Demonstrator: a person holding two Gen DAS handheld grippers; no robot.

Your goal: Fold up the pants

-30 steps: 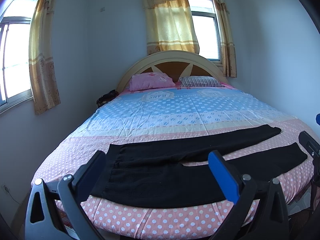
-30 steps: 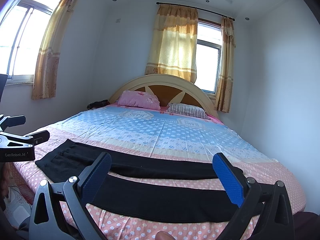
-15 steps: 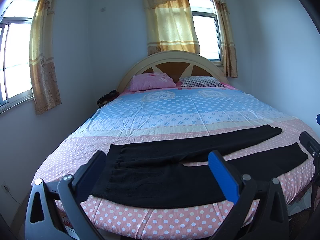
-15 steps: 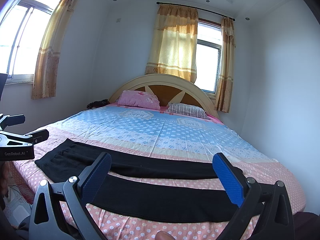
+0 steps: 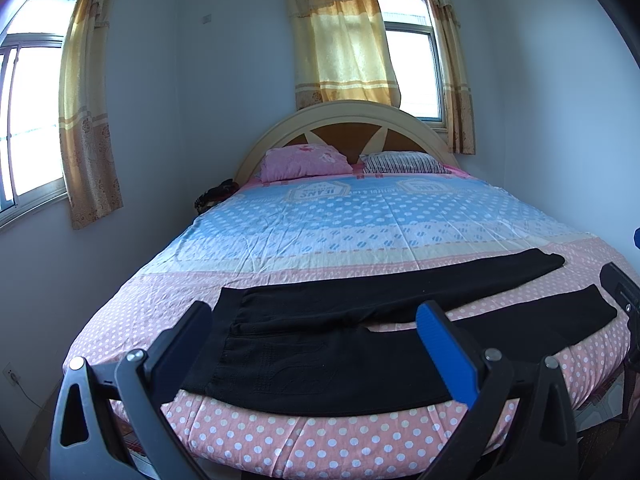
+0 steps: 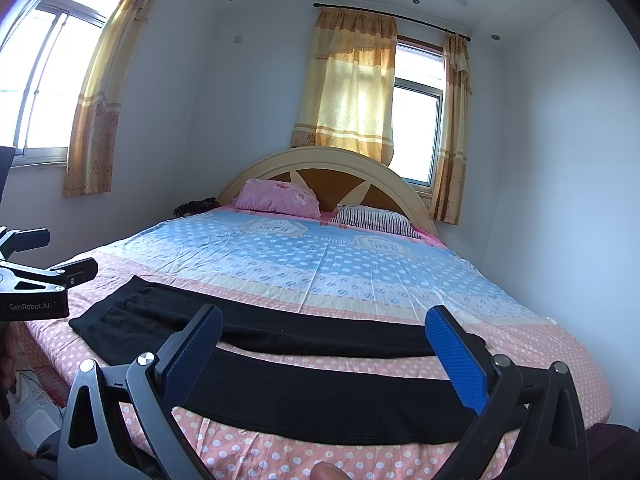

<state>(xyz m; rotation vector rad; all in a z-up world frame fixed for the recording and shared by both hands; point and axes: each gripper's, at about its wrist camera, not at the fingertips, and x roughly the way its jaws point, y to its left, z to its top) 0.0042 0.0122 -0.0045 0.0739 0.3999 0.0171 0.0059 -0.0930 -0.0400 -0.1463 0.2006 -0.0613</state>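
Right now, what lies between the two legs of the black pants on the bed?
Only a bare wedge of the pink polka-dot bedsheet separates the legs of the black pants; nothing rests in it. The left wrist view shows the gap widening toward the cuffs.

Black pants (image 5: 320,360) are lying flat and unfolded across the lower half of the left wrist frame, on the pink dotted foot of the bed, waistband at lower left, both legs spreading apart toward the right edge; in the right wrist frame the pants (image 6: 304,396) are stretching across the bottom
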